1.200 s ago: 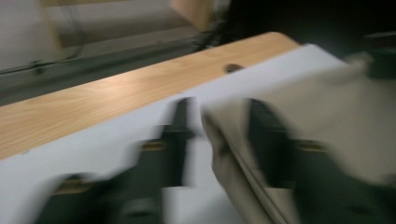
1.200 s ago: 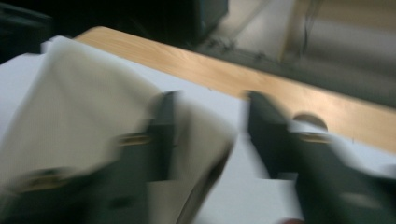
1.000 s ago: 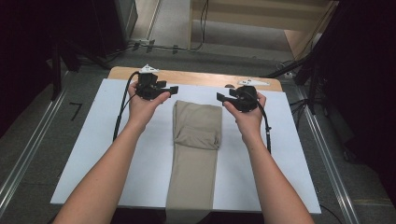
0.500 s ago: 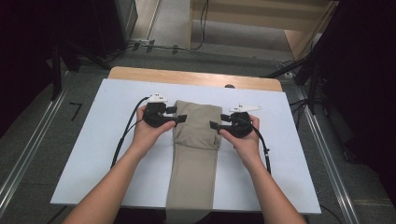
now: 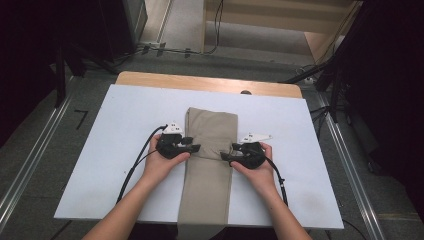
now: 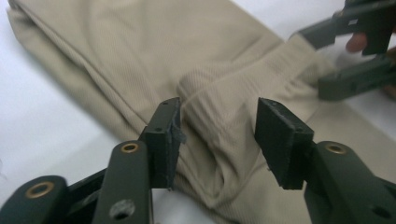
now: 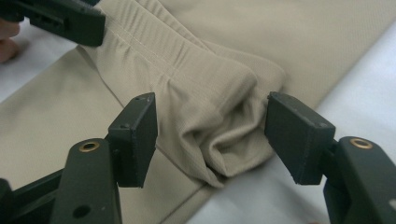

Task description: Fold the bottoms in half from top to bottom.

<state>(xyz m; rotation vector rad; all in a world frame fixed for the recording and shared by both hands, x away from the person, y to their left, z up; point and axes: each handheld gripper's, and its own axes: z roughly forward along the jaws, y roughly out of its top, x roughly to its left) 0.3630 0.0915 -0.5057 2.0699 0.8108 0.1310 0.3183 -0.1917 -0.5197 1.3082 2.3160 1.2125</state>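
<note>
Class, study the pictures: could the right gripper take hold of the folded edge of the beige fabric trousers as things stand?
Probably yes. The right gripper has its jaws open on either side of the bunched folded edge of the beige fabric trousers, with nothing between pads and cloth. Closing should catch it.

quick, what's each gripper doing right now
Left gripper: open, jaws have just been closing around the folded edge of the beige trousers, not yet pressing.
Right gripper: open, the edge's other corner between its jaws.
</note>
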